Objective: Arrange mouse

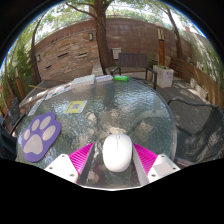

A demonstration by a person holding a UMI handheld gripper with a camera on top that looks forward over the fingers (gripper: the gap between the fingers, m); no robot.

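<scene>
On the round glass-topped bench [120, 100] outdoors, gripper view only: a white, smooth, oval computer mouse [117, 152] sits between the two fingers of the hand-held gripper [117, 158], near the bench's closest rim. Magenta pads [82, 156] on the inner faces of the fingers flank the mouse left and right; they lie very close to its sides, but whether they actually press on it cannot be told from this angle, so the grip state stays undetermined. Mouse appears to rest on the glass surface, long axis running along the fingers. To the left of the fingers, near the bench rim, lies a purple paw-shaped mat with white toe and palm patches [39, 134], well apart from the mouse. Farther across the glass, a small yellowish flat card [76, 105] lies beyond the mat. At the far side of the bench, a bright green flat object [121, 77], type unclear. Dappled sunlight and shadow across the glass. Beyond the bench: a brick wall [70, 50], a tree trunk [103, 35], a dark chair [130, 60], and a white container [163, 74] to the right.
</scene>
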